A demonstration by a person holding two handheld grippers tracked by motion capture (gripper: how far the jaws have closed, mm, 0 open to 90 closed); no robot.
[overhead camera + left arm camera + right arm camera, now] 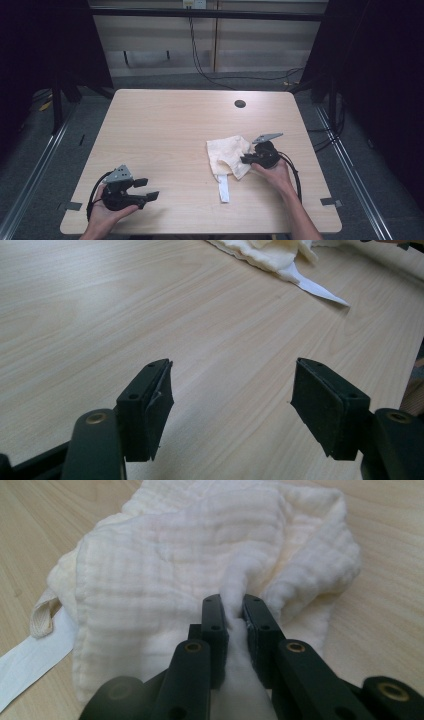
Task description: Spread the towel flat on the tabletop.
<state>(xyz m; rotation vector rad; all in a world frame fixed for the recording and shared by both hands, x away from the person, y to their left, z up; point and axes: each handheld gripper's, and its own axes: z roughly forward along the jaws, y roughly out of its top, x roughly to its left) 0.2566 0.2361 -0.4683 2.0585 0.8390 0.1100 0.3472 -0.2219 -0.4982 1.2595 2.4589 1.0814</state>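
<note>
A cream quilted cloth with a white tag strip lies crumpled on the right half of the wooden table. My right gripper sits at the cloth's right edge, held by a hand. In the right gripper view its jaws pinch a raised fold of the cloth, so the right gripper is shut on it. My left gripper rests near the front left of the table, held by the other hand. In the left gripper view the left gripper stands open over bare wood, with the cloth far off.
A round dark cable hole sits in the table near its far right. Tape marks lie at the front corners. Cables hang behind the table. Dark curtains flank both sides.
</note>
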